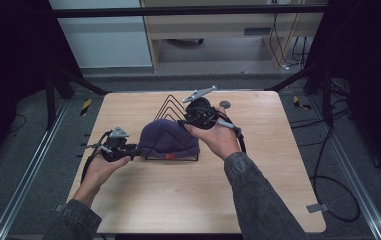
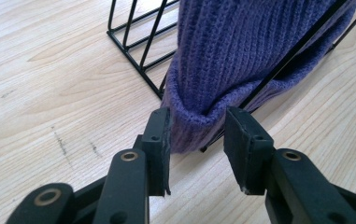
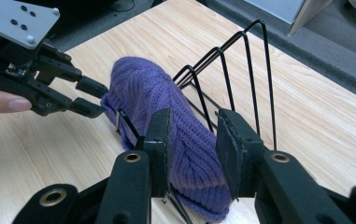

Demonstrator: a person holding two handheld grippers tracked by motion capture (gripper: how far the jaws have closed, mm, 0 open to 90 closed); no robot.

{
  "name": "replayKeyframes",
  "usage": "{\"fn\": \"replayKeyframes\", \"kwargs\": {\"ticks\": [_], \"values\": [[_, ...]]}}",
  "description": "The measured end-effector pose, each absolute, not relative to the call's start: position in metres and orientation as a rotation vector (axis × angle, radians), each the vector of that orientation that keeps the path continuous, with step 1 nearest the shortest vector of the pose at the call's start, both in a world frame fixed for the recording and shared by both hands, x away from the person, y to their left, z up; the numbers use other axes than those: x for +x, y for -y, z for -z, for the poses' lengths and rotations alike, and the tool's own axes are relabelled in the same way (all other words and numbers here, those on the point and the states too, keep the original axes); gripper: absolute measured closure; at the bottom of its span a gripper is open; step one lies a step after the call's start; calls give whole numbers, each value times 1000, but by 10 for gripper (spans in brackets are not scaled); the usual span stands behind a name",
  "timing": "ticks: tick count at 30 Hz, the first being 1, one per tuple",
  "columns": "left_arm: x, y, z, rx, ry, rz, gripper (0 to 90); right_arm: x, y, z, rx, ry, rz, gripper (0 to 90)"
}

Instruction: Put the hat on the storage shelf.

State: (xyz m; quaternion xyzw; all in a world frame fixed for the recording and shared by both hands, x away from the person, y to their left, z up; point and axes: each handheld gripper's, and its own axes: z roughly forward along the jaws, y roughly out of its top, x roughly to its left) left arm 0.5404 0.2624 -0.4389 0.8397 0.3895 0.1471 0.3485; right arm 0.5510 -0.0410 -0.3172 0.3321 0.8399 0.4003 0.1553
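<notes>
While the hat (image 1: pixel 168 138) drapes over the rack (image 1: pixel 174 109) mid-tabletop, its length running left-right, the left tongs (image 2: pixel 196 135) gape around its left cuff; the right tongs (image 3: pixel 193 149), also parted, seemingly straddle its right end.

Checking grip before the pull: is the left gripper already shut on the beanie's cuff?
No: the left gripper is open, its jaws on either side of the purple beanie cuff.

A small grey round object (image 1: pixel 225 104) is seen near the far edge of the light wooden table (image 1: pixel 188 200). Cables (image 1: pixel 338 200) are trailed across the grey floor (image 1: pixel 363 165).
</notes>
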Motion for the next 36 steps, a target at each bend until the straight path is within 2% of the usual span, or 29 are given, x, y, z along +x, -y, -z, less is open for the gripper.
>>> {"fn": "replayKeyframes", "kwargs": {"ticks": [9,14,22,30,36], "values": [[531,-262,437,2160,-1017,-433,518,546,47,324,964,-2406,-1150,653],[524,-264,433,2129,-1037,-465,402,545,51,324,969,-2403,-1150,647],[511,-269,431,2082,-1074,-486,275,544,53,321,957,-2397,-1152,607],[497,-274,429,2050,-1131,-497,141,549,56,322,973,-2381,-1170,475],[489,-275,423,2020,-1149,-510,93,550,62,319,996,-2342,-1208,288]]}}
